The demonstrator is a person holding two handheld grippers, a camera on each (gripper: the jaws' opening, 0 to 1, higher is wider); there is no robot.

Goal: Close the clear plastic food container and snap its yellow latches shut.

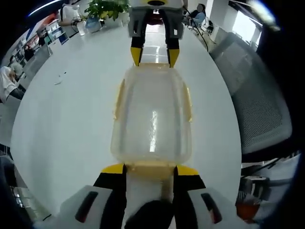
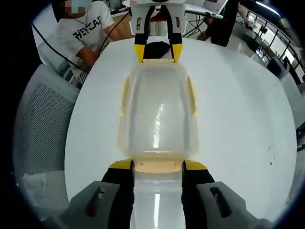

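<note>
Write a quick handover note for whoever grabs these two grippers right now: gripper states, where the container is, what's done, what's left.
Left gripper: jaws apart, straddling the end latch nearest it.
Right gripper: jaws apart around the opposite end latch.
Clear container sits on the white table, lid on, held between the two grippers.
Done: lid appears closed.
Left: I cannot tell which yellow latches are snapped; check both ends and both side latches.

Only readable text: "HEYCAT"-like dark capital letters across the chest of a person's white short-sleeved T-shirt, right gripper view, upper left behind the white round table; last letters cut off by the arm, so exact word uncertain. Left gripper view: no legible text, background signs too blurred.
</note>
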